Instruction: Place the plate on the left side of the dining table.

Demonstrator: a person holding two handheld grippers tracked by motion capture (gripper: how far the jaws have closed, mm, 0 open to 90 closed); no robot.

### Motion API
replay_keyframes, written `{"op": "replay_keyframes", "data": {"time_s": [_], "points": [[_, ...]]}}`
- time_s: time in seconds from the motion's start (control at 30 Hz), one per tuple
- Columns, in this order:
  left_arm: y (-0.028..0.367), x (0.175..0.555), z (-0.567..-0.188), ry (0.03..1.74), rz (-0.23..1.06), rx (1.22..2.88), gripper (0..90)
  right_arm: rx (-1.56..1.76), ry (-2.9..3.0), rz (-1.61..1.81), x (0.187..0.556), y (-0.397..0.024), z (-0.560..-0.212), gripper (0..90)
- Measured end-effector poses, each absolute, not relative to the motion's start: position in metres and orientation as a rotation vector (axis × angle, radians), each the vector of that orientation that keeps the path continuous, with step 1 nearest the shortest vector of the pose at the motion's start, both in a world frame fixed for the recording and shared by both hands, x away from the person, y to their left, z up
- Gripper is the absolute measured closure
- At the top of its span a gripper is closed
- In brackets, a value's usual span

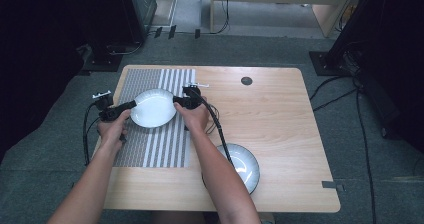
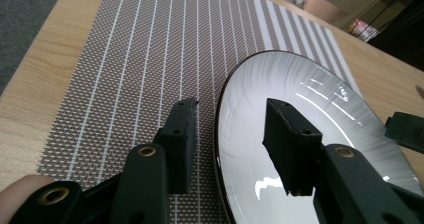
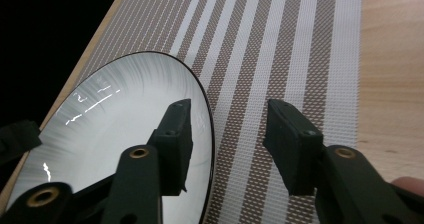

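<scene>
- On our left gripper [image 2: 230, 144] the jaws stand partly apart and straddle the near rim of the white plate [image 2: 310, 134]: one jaw outside over the mat, the other over the plate's inner face, with a clear gap on both sides, so nothing is clamped.
- Our right gripper [image 3: 227, 144] mirrors this at the opposite rim, jaws partly apart, one over the plate's face, one over the mat, pads not pressing.
- From the high view, the left gripper [image 1: 131, 104] and right gripper [image 1: 176, 101] flank the plate [image 1: 152, 108], which sits on the upper half of the striped placemat [image 1: 150, 149].
- Whether the plate lies fully flat on the mat or leans on a jaw, we cannot tell.
- Risk, as we judge it: with the rim between the jaws, drawing a hand away sideways could catch the lip and drag or tip the plate.
- Uneven withdrawal of the two hands could slide the plate on the woven mat, and rucking it is possible.
- A second grey plate [image 1: 240, 166] sits under our right forearm near the table [image 1: 280, 114] edge; a careless pull back could knock it.
</scene>
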State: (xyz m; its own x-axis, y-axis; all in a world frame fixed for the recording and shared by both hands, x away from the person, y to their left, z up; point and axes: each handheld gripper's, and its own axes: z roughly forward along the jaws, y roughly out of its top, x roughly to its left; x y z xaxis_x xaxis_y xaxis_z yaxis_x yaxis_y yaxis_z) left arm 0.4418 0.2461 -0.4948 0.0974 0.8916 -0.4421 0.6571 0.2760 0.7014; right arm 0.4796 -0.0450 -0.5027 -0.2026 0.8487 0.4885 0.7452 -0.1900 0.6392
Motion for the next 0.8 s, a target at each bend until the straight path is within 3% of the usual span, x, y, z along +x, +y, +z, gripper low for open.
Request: {"op": "replay_keyframes", "data": {"time_s": [0.1, 0.27, 0.4, 0.53, 0.8], "points": [[0.246, 0.438, -0.489, 1.619, 0.329, 1.452, 50.8, 1.862, 1.956, 1.355, 0.477, -0.048, -0.497, 49.0], [0.242, 0.431, -0.477, 1.621, 0.309, 1.473, 32.9, 1.791, 2.006, 1.382, 0.473, -0.056, -0.485, 39.8], [0.236, 0.425, -0.467, 1.591, 0.326, 1.51, 23.7, 1.812, 2.044, 1.382, 0.469, -0.064, -0.474, 38.4], [0.232, 0.417, -0.458, 1.553, 0.358, 1.524, 19.3, 1.759, 2.052, 1.428, 0.46, -0.074, -0.464, 30.3], [0.223, 0.399, -0.441, 1.484, 0.397, 1.545, 17.4, 1.692, 2.069, 1.399, 0.442, -0.097, -0.448, 28.7]]}}
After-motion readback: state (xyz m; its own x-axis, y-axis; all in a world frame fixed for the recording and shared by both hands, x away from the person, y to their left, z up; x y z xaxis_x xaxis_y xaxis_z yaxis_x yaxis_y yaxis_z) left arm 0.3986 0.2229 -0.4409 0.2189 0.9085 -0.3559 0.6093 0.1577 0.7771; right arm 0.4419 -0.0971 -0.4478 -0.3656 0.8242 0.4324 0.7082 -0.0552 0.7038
